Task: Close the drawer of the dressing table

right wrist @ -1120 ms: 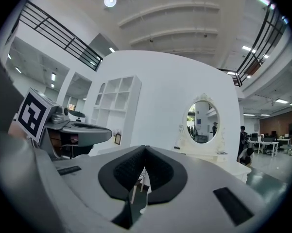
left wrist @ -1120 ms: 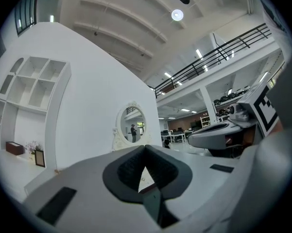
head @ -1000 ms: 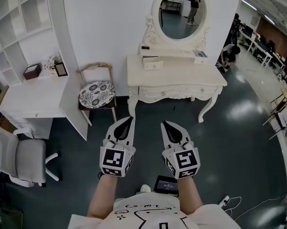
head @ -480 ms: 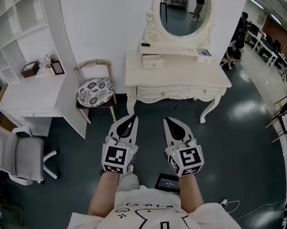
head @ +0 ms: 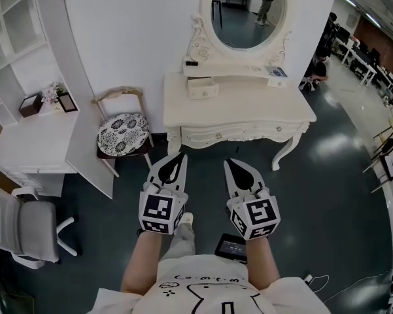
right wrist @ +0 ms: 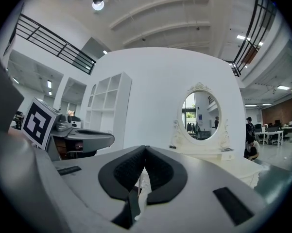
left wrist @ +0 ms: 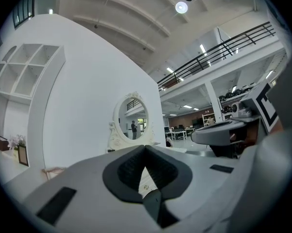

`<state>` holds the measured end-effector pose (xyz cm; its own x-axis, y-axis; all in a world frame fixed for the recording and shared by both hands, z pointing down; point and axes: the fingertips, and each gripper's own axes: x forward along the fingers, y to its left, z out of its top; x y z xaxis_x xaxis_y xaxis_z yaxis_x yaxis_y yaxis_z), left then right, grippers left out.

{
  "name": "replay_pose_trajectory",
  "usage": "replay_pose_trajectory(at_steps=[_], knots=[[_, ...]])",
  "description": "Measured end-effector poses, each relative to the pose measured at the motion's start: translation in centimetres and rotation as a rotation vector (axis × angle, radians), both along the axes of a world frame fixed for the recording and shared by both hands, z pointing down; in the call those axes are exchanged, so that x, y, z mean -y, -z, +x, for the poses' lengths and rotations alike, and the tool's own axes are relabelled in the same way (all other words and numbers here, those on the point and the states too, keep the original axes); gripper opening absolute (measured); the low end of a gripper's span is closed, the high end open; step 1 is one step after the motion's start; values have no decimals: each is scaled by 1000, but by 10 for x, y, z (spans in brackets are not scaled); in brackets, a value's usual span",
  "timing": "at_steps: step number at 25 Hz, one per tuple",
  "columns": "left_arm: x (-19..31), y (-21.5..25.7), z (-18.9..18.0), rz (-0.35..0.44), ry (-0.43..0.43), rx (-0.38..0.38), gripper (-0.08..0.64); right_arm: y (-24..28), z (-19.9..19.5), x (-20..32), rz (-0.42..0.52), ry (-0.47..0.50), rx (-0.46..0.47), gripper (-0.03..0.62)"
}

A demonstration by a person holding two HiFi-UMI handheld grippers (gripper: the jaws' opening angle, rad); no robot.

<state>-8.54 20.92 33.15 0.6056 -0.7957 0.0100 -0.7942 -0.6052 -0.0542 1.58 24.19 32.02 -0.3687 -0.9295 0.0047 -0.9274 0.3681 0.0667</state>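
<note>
The cream dressing table stands against the white wall, with an oval mirror above it. On its top at the left, a small drawer sticks out from the shelf under the mirror. The drawers in the table's front look flush. My left gripper and right gripper are held side by side over the dark floor, short of the table, pointing at it. Both are shut and hold nothing. The left gripper view shows the mirror ahead. The right gripper view shows the mirror too.
A wooden chair with a patterned cushion stands left of the table, beside a white partition. Further left are a white desk and a grey office chair. A tablet lies on the floor by my feet. A person crouches at the right.
The dressing table has come nearer and shifted slightly left in the head view as the person walks toward it. Both grippers went forward together, jaws unchanged.
</note>
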Motion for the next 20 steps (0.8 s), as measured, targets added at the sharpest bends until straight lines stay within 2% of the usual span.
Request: replay_pose_trajectory(at_steps=[7,20], knots=[[72,-3,1,-9,-1,1,3,-1,15,69,-8,-32,-6,25],[210,-12,-31,-58,56,-15,3,-8,54,190,-47,-129,-22,25]])
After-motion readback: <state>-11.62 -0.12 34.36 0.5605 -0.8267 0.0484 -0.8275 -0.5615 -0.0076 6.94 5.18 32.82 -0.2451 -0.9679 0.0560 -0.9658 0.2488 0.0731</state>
